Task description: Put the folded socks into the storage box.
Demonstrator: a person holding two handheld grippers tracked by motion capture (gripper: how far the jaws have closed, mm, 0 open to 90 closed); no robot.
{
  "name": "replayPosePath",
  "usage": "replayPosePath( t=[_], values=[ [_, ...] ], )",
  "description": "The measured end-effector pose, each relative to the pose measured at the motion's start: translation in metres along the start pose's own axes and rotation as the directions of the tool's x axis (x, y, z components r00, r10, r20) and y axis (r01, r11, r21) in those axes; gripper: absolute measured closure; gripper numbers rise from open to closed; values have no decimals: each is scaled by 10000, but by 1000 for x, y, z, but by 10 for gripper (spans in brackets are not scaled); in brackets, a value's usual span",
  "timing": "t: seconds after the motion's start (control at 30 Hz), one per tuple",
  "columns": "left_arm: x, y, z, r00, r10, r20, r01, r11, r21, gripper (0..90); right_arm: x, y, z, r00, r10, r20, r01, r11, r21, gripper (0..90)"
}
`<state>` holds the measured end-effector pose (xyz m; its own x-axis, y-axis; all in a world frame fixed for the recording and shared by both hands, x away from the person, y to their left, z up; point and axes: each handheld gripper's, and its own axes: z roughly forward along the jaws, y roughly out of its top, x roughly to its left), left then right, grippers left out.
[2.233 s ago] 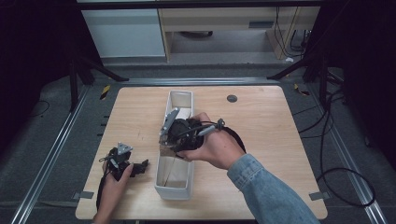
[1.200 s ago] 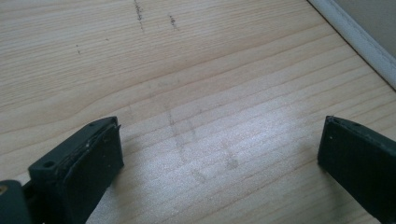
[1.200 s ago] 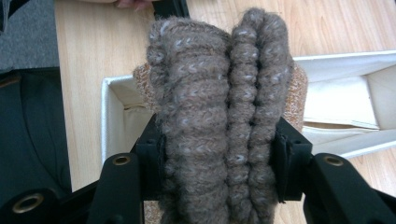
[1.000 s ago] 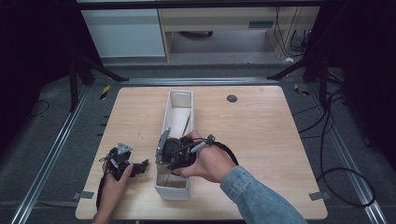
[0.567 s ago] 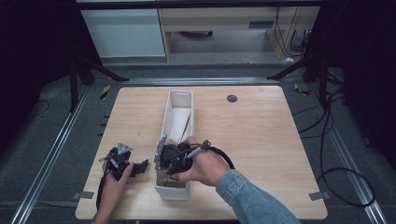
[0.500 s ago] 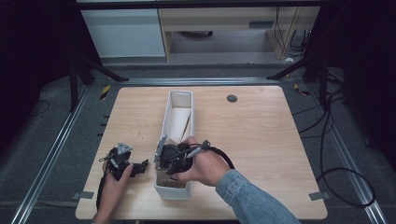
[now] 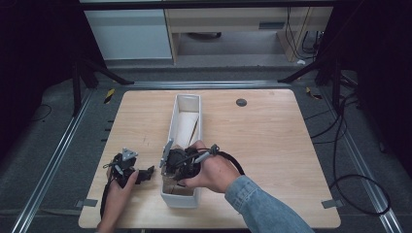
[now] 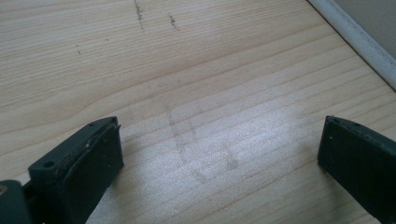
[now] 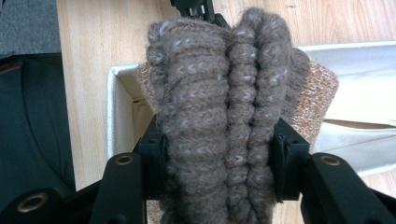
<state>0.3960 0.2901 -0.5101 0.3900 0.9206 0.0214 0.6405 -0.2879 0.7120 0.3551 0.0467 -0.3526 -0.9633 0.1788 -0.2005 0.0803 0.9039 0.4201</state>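
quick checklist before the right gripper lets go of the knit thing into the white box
1. Grip on the folded brown knit piece: ok, the right gripper has both jaws pressed against its sides.
2. Position over the white box: ok, in the high view the right gripper is at the box's near end, and the right gripper view shows the box rim beneath the knit.
3. Room at the near end: cannot tell, a lighter orange-flecked knit already lies there.
4. Far half of the box: a cream folded item lies there.
5. Left gripper: ok, open, resting on the table beside the box, out of the way.
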Motion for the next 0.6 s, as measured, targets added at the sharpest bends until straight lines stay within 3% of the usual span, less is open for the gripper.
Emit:
replayPosePath(
  t=[0.27, 0.6],
  values=[
    [0, 0, 0, 10000, 2, 5, -2, 10000, 2, 0, 1, -6, 12, 9997, 222, -123, -224, 9996, -193, 501],
    [0, 0, 0, 10000, 1, 0, -1, 10000, 1, 0, 1, -11, 32, 9991, 332, -273, -332, 9994, 5, 497]
  ],
)
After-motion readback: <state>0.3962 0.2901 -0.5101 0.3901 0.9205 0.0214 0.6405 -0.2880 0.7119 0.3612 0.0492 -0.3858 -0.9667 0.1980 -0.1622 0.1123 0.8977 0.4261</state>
